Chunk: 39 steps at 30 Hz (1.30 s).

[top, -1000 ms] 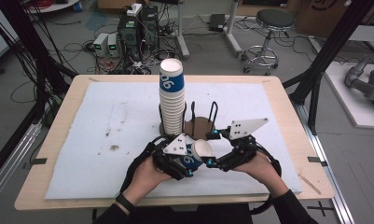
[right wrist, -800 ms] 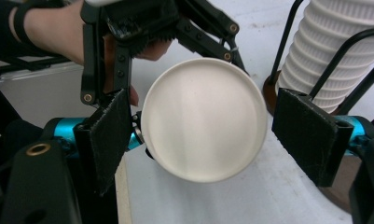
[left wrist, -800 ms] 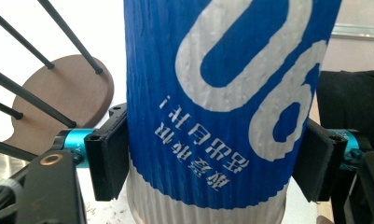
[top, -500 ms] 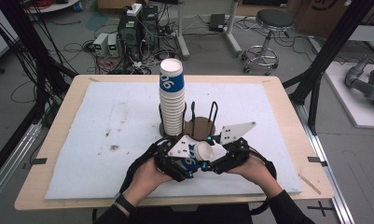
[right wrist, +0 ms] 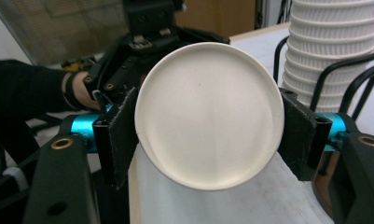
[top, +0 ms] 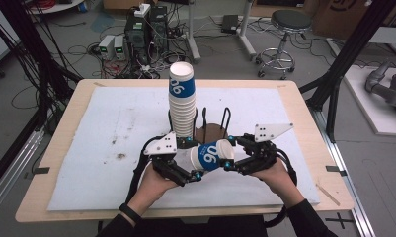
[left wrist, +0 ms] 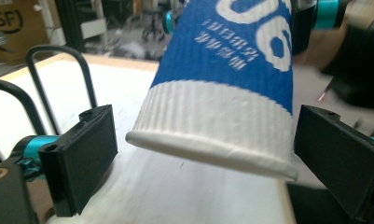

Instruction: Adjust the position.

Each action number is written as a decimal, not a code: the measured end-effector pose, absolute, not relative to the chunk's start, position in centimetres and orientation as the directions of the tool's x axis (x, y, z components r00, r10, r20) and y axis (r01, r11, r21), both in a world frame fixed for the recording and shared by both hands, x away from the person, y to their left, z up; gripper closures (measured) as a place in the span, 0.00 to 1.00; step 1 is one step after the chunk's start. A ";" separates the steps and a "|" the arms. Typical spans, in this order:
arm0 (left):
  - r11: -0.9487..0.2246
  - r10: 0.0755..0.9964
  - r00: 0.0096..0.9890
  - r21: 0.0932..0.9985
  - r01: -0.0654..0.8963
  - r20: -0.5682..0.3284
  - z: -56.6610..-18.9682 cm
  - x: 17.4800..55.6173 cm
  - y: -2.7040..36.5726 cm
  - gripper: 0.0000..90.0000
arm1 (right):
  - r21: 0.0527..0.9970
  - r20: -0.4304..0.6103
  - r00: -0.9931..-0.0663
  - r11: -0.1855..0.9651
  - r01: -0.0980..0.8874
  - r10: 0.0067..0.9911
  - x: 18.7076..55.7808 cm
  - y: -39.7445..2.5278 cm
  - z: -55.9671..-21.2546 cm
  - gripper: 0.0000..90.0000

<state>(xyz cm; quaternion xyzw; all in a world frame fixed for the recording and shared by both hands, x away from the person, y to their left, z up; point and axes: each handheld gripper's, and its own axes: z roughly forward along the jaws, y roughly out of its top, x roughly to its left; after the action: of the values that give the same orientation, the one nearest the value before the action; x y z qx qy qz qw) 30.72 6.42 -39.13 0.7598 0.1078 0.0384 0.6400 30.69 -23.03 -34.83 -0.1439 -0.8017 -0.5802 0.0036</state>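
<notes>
A blue and white paper cup lies on its side just above the mat, near the table's front. My right gripper is shut on its base end; in the right gripper view the white cup bottom sits pinched between the right gripper's black pads. My left gripper stands open around the rim end. In the left gripper view the cup hangs between the left gripper's jaws with a gap on each side.
A tall stack of cups stands in a black wire holder on a brown base just behind the grippers; the stack looms close in the right gripper view. A white mat covers the wooden table.
The cup has turned so its blue printed side shows from above. The right gripper has drawn slightly to the right with it. Both hands stay near the table's front.
</notes>
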 end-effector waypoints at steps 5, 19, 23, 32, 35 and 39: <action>-0.160 0.177 0.980 0.980 0.116 -0.087 -39.4 30.7 5.8 0.07 | 0.937 0.183 -0.963 0.261 0.232 0.200 30.6 -22.6 -35.0 0.33; -0.258 0.181 0.983 0.963 0.076 -0.029 -38.3 30.6 6.1 0.21 | 0.918 0.166 -0.963 0.323 0.230 0.214 30.8 -22.6 -35.2 0.26; -0.333 0.185 0.983 0.942 0.039 0.024 -37.6 30.5 6.3 0.22 | 0.899 0.116 -0.970 0.392 0.193 0.212 30.6 -22.3 -34.6 0.24; -0.531 0.146 0.976 0.845 -0.058 0.159 -36.8 29.7 5.2 0.23 | 0.837 -0.028 -0.977 0.540 0.092 0.209 29.7 -21.5 -33.5 0.24; -0.554 0.133 0.976 0.829 -0.073 0.175 -36.8 29.5 4.8 0.23 | 0.800 -0.053 -0.980 0.596 0.074 0.193 29.7 -20.9 -34.0 0.24; -0.544 0.132 0.978 0.836 -0.066 0.164 -36.7 29.5 4.9 0.23 | 0.787 -0.055 -0.983 0.613 0.067 0.178 29.7 -20.6 -34.7 0.29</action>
<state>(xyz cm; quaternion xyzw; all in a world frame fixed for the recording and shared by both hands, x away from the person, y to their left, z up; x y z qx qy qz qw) 29.54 4.91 -36.72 0.8724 0.0188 0.1041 0.4771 29.71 -20.60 -34.67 -0.0683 -0.8959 -0.4344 -0.0637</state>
